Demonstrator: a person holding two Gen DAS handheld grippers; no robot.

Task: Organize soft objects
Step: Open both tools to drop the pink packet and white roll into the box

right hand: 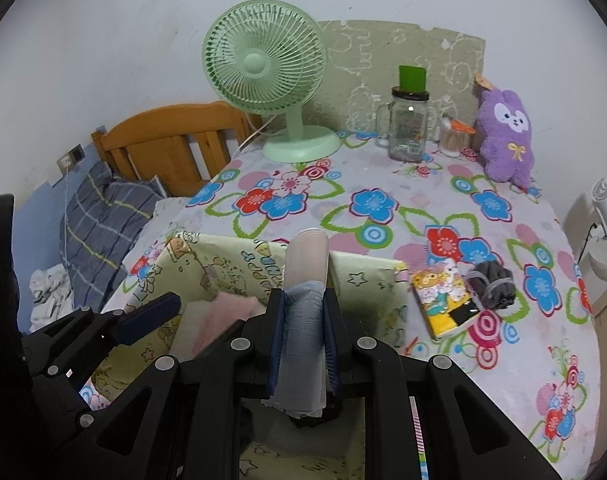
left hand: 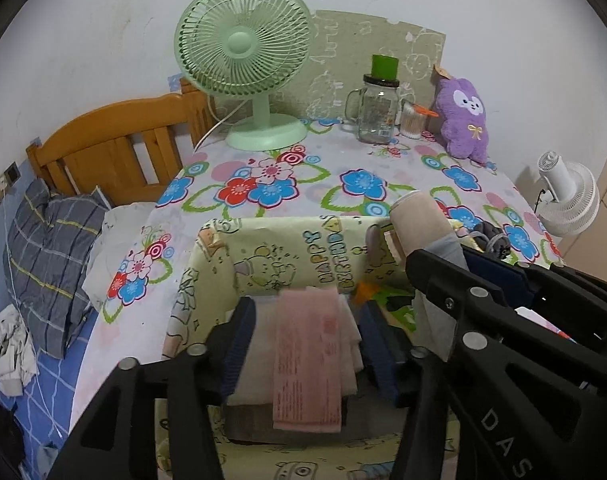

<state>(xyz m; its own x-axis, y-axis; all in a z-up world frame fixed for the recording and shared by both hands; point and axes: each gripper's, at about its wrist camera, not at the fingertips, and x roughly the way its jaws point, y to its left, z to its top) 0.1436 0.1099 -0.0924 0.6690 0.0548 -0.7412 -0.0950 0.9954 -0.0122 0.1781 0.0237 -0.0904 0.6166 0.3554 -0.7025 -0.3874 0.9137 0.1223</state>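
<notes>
Yellow cartoon-print box [right hand: 367, 276] already holds folded pink cloth [left hand: 307, 360]. Right gripper [right hand: 303, 320] clenches a rolled beige-grey fabric [right hand: 305, 280] above it; left gripper [left hand: 311, 344] hangs released. Dark bundle [right hand: 491, 284] waits at three o'clock.

light: even, soft indoor, moderately bright | shadows: faint | glare: none | blur: slight on nearest parts at lower frame | distortion: strong fisheye bending, black vignette at corners
</notes>
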